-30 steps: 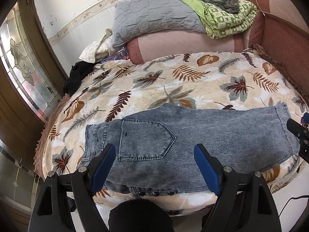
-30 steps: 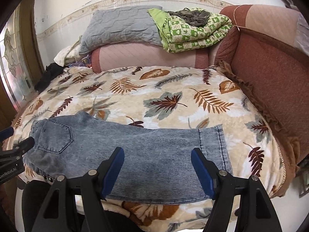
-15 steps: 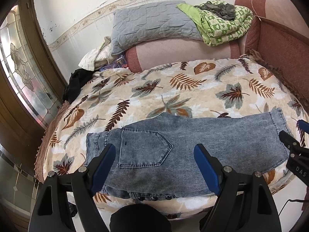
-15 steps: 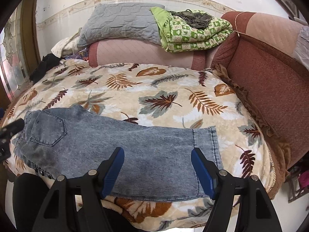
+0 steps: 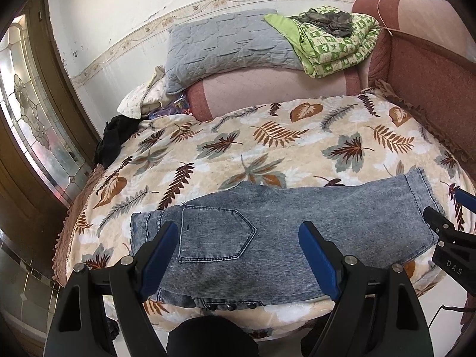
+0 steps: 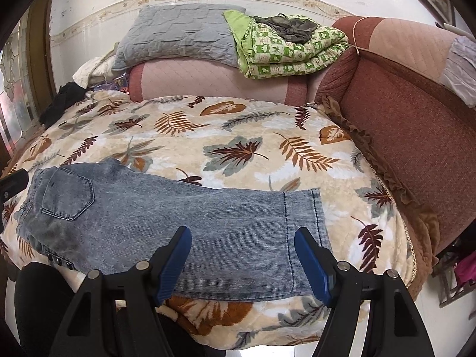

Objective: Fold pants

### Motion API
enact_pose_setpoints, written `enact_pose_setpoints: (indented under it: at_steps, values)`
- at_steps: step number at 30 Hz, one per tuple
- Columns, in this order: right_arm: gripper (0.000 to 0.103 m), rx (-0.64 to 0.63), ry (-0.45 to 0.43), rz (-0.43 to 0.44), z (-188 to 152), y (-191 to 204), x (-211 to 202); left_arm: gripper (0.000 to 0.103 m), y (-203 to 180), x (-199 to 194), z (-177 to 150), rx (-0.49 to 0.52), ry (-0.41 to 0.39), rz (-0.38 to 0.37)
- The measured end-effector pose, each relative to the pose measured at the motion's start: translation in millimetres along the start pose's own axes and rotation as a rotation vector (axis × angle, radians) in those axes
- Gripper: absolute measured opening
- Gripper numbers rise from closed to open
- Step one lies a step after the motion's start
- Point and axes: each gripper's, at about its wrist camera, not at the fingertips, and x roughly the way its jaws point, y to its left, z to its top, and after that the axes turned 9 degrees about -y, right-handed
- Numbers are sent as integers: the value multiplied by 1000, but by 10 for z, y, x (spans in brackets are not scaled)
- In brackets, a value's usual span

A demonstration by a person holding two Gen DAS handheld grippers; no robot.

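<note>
Both the left gripper [image 5: 239, 255] and right gripper [image 6: 242, 257] hang released, blue fingers [image 5: 316, 260] spread, holding nothing. Just beyond them, faded grey-blue denim pants [image 5: 282, 229] lie flat along the leaf-patterned fleece blanket's [image 5: 267, 139] near edge.

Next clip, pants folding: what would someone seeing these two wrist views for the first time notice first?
The grey-blue washed denim pants lie flat along the near edge of the beige leaf-print blanket, back pocket toward the left, hem toward the right. Both blue-padded grippers, left and right, hang open above them, gripping nothing. Behind, a green patterned quilt sits folded on the pink bolster.
</note>
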Motion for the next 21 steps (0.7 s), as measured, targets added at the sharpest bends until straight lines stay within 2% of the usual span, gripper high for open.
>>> enact_pose_setpoints:
  at_steps: [21]
  values:
    - [75,23,29,-24,-86,-166,111,84,-117,57,-61,33,26,-11]
